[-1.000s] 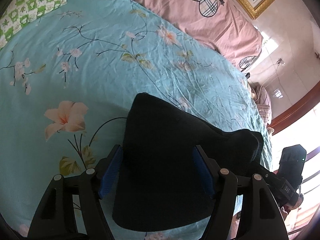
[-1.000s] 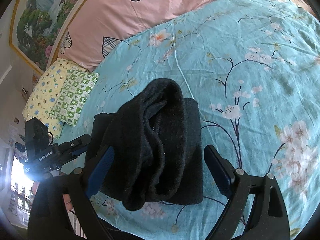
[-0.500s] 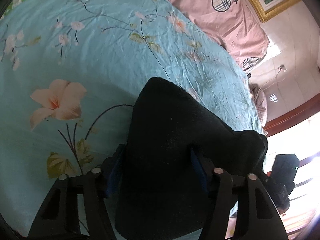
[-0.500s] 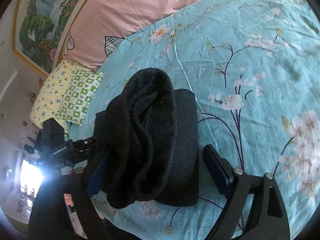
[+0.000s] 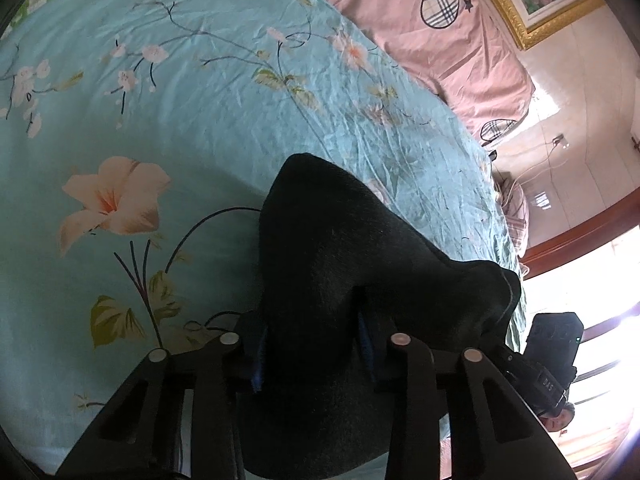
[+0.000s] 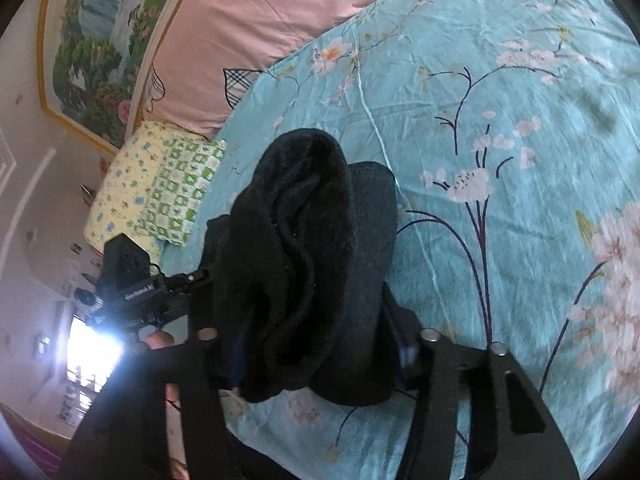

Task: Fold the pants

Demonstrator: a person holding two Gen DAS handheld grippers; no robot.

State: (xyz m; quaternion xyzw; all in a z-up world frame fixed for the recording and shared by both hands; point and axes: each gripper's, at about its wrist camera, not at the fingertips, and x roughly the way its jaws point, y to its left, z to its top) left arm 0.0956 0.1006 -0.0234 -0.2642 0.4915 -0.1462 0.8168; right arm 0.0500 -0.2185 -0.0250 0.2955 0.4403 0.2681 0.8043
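a: where are the pants point(image 5: 340, 280)?

b: bunched in a dark heap on the bed point(image 5: 160, 120), on the floral sheet, nearer me than the pink quilt point(image 5: 440, 40).

a: and your grippers?

b: my left gripper point(image 5: 312, 354) has just been closing; its blue pads now pinch a fold of the pants. my right gripper point(image 6: 316, 344) has been closing too, and the thick roll of the pants sits squeezed between its fingers point(image 6: 404, 340).
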